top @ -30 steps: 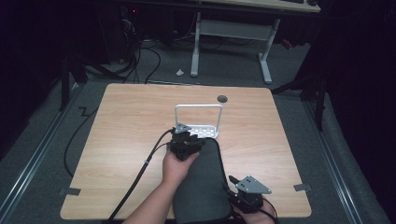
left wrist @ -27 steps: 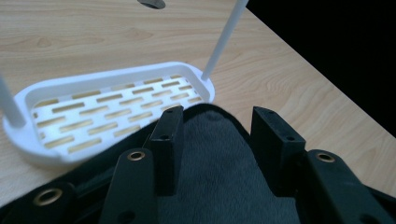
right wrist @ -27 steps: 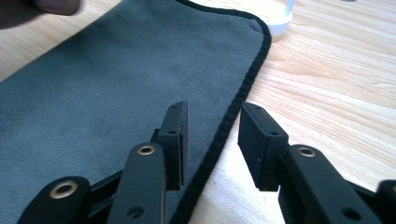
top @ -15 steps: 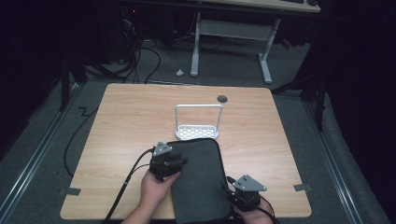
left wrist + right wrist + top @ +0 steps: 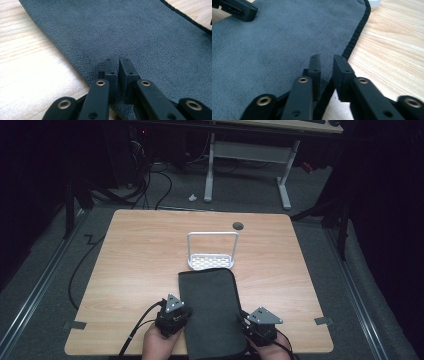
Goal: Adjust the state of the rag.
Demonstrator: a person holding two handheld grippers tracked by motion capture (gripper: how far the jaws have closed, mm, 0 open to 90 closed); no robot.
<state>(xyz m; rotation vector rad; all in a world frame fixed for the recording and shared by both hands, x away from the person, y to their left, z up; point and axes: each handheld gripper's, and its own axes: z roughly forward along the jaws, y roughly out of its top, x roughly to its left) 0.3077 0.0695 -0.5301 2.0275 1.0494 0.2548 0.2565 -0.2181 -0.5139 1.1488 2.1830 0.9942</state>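
Fingers [image 5: 111, 67] over cloth [image 5: 212, 312], rack [image 5: 212, 251] beyond (upright)

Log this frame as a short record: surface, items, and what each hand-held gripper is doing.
surface: wooden table
cloth: dark grey cloth, flat, near edge of table, far end touching or just short of the rack
rack: white wire rack, upright, mid-table
left hand-held gripper: jaws nearly closed, at the cloth's left edge
right hand-held gripper: jaws narrowly apart, straddling the cloth's hemmed right edge
grip on cloth: cannot tell for either
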